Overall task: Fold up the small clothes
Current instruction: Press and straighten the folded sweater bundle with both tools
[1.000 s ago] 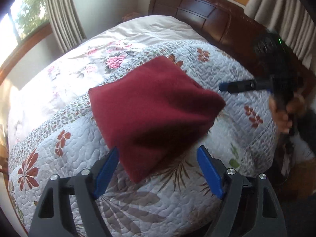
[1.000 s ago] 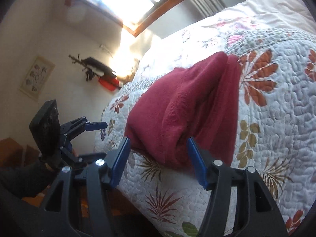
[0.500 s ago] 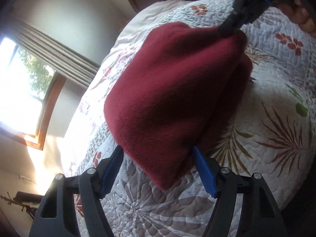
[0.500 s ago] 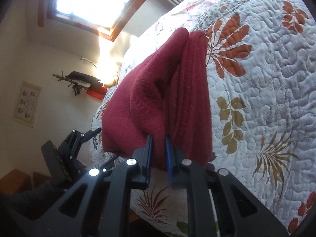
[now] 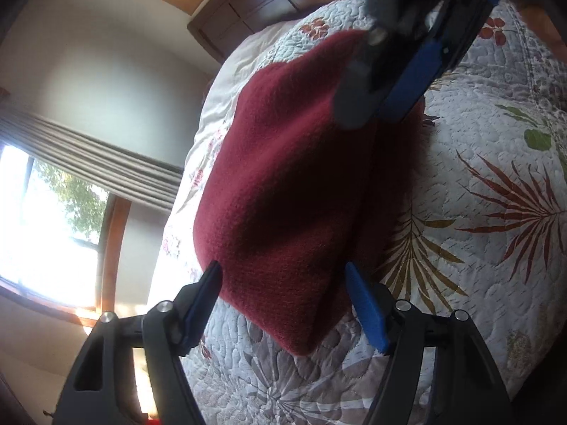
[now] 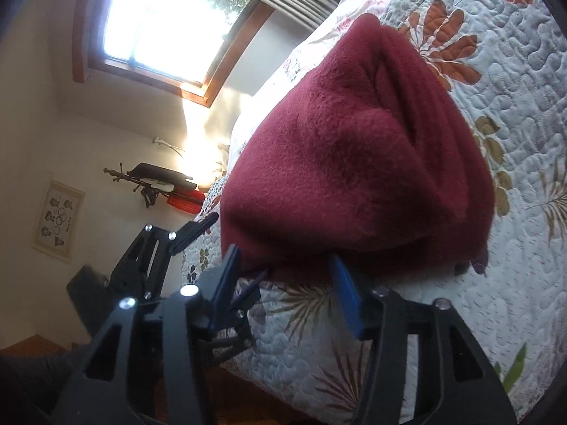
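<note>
On the quilt (image 5: 478, 134), both open tools flank an unlabelled maroon garment (image 5: 283, 184).

A bed (image 5: 478, 184) carried everything, covered by a white quilt (image 6: 524, 113) stitched in a pebbled pattern and printed with red, brown and green leaves. A dark red fleece garment (image 5: 283, 184) lay directly on the quilt, bunched into soft folds with one corner pointing toward the near edge. Farther up, the quilt ended at a pale floral sheet (image 5: 212, 131), with a dark wooden headboard (image 5: 255, 3) beyond.
</note>
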Demonstrator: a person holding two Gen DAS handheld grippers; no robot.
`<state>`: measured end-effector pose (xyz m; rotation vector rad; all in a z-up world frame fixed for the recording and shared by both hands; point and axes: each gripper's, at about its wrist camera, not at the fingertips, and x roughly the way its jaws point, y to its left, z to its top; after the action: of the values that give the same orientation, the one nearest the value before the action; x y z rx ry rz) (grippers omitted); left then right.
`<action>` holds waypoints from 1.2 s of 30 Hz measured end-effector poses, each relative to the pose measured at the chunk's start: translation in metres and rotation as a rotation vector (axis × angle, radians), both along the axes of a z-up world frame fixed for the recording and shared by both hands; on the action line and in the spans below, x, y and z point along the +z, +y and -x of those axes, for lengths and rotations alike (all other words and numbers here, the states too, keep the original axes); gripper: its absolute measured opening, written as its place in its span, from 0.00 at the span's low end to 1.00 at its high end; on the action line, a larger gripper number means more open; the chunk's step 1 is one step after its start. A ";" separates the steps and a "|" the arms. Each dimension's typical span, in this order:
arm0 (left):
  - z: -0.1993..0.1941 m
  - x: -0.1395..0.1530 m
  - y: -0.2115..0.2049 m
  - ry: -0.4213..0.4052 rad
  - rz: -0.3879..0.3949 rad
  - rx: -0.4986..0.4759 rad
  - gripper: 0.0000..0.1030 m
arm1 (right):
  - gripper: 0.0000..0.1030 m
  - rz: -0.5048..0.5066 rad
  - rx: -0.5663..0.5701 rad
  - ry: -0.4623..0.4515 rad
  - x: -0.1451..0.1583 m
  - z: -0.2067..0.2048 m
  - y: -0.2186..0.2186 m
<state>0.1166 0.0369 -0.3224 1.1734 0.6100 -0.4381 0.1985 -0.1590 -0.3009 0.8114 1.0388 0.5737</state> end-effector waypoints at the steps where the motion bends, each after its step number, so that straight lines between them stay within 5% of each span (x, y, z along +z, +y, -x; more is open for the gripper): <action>1: -0.002 -0.001 0.001 0.013 -0.005 -0.004 0.51 | 0.60 0.000 -0.012 0.020 -0.006 -0.005 0.004; 5: -0.006 -0.006 0.008 0.072 0.005 -0.018 0.31 | 0.58 -0.063 -0.051 0.048 -0.025 -0.020 0.011; 6: -0.006 -0.005 0.009 0.085 0.007 -0.026 0.24 | 0.25 -0.078 -0.050 0.050 -0.027 -0.022 0.012; 7: -0.006 -0.003 0.010 0.097 0.012 -0.033 0.16 | 0.08 -0.098 -0.043 0.061 -0.028 -0.024 0.013; 12: 0.006 0.022 0.022 0.185 0.078 -0.091 0.09 | 0.06 -0.188 -0.094 0.027 -0.007 0.007 0.007; 15: 0.007 0.012 0.029 0.271 0.061 -0.091 0.09 | 0.06 -0.192 -0.123 0.141 -0.051 0.005 0.009; 17: 0.003 0.001 0.028 0.299 0.052 -0.089 0.09 | 0.08 -0.233 -0.139 0.217 -0.076 0.000 0.006; 20: 0.000 0.007 0.024 0.283 0.066 -0.103 0.10 | 0.19 -0.154 -0.115 0.116 -0.038 0.004 -0.004; 26: 0.004 0.004 0.028 0.289 0.070 -0.089 0.13 | 0.31 0.262 -0.115 -0.113 0.048 0.014 -0.038; 28: 0.004 0.003 0.028 0.293 0.067 -0.080 0.14 | 0.63 0.285 -0.082 -0.134 0.049 -0.003 -0.042; 29: 0.003 0.004 0.027 0.294 0.067 -0.077 0.14 | 0.65 0.291 -0.035 -0.121 0.043 -0.012 -0.040; 30: 0.003 0.004 0.025 0.295 0.063 -0.075 0.14 | 0.53 0.291 0.010 -0.107 0.031 -0.019 -0.037; 31: -0.001 0.001 0.026 0.296 0.060 -0.073 0.14 | 0.06 0.261 0.059 -0.084 0.018 -0.026 -0.033; 36: -0.001 0.014 0.020 0.375 0.115 -0.060 0.15 | 0.05 0.253 0.007 0.099 -0.052 -0.029 -0.065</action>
<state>0.1179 0.0568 -0.3088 1.0081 0.8629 -0.7442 0.2276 -0.2244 -0.3524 0.6184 1.1784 0.4006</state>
